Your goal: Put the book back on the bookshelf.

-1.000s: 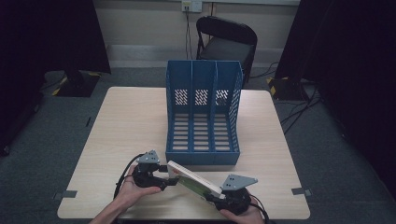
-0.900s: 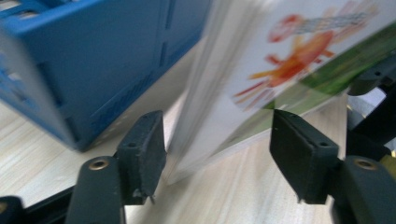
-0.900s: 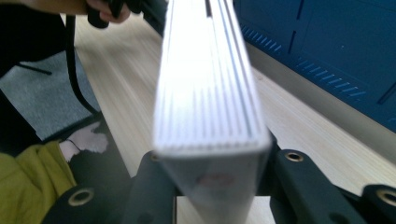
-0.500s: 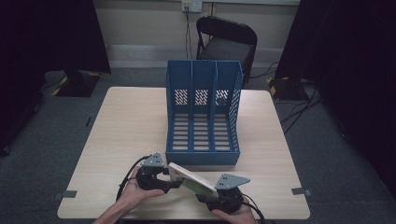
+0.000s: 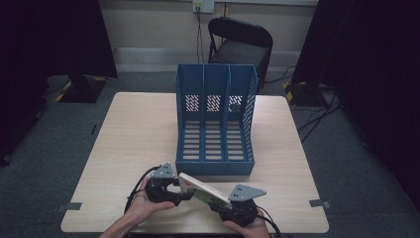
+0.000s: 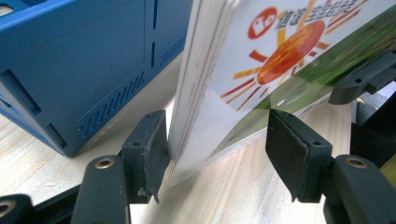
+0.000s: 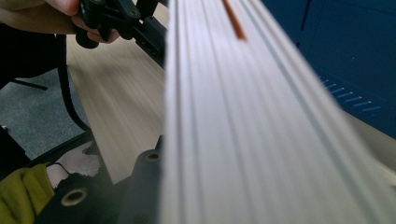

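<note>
Both forearms come in from the near edge, each hand wrapped around its tongs. The left tongs point toward the right tongs, which point back at them, so the two face each other, low and close together. The left tongs' jaws stand partly apart, one pad touching what sits between them, the other clear of it. The right tongs' jaws have just been closing.
</note>
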### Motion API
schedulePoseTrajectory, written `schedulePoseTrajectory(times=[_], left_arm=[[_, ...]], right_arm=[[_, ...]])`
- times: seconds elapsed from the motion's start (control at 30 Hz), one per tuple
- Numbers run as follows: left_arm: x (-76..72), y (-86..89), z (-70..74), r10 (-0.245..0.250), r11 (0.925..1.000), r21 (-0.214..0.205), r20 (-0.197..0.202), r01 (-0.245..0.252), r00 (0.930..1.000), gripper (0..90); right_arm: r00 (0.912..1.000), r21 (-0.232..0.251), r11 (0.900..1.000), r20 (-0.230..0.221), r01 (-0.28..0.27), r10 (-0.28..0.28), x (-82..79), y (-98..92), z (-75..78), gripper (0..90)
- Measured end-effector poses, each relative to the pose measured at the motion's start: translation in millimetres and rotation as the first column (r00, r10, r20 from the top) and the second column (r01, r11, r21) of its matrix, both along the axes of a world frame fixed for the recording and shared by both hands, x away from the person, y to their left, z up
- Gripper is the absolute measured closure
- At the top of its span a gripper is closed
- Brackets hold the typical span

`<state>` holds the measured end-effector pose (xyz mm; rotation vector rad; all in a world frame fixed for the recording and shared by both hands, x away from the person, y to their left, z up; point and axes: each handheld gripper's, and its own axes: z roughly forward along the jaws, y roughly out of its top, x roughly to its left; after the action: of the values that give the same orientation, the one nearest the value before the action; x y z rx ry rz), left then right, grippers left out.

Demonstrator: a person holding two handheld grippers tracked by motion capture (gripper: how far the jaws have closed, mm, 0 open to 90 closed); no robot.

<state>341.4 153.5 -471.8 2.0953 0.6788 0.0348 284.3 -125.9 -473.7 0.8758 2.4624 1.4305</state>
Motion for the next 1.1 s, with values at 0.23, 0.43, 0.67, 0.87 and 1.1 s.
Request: schedulePoseTrajectory(times=[0.23, 0.43, 0.67, 0.87, 1.1], left_arm=[[2.1, 0.9, -1.1, 0.011, 0.9998, -0.013, -0.008, -0.011, 0.9999, 39.6], [4.9, 10.0, -1.8, 0.030, 0.9994, -0.014, -0.048, -0.030, 0.9984, 33.5], [8.3, 28.7, -0.3, 0.089, 0.9954, -0.030, -0.056, -0.091, 0.9945, 29.8], [13.5, 42.4, -3.7, 0.179, 0.9833, 0.044, -0.052, -0.176, 0.9825, 27.5], [18.4, 47.9, -10.1, 0.245, 0.9623, 0.134, -0.053, -0.236, 0.9680, 27.3]], right_arm=[[0.9999, -0.011, 0.9998, 0.002, -0.016, 0.016, 0.4, 0.5, -0.4, 76.4], [0.9997, -0.016, 0.9996, -0.008, -0.023, 0.023, 2.8, -0.6, 0.8, 76.6], [0.9996, -0.007, 0.9999, -0.029, -0.009, 0.008, 3.1, -4.8, 2.0, 76.6], [0.9993, -0.005, 1.0000, -0.037, 0.002, -0.002, 3.8, -8.2, 3.6, 76.6], [0.9988, 0.004, 0.9997, -0.041, 0.026, -0.026, 5.9, -13.4, 5.8, 76.6]])
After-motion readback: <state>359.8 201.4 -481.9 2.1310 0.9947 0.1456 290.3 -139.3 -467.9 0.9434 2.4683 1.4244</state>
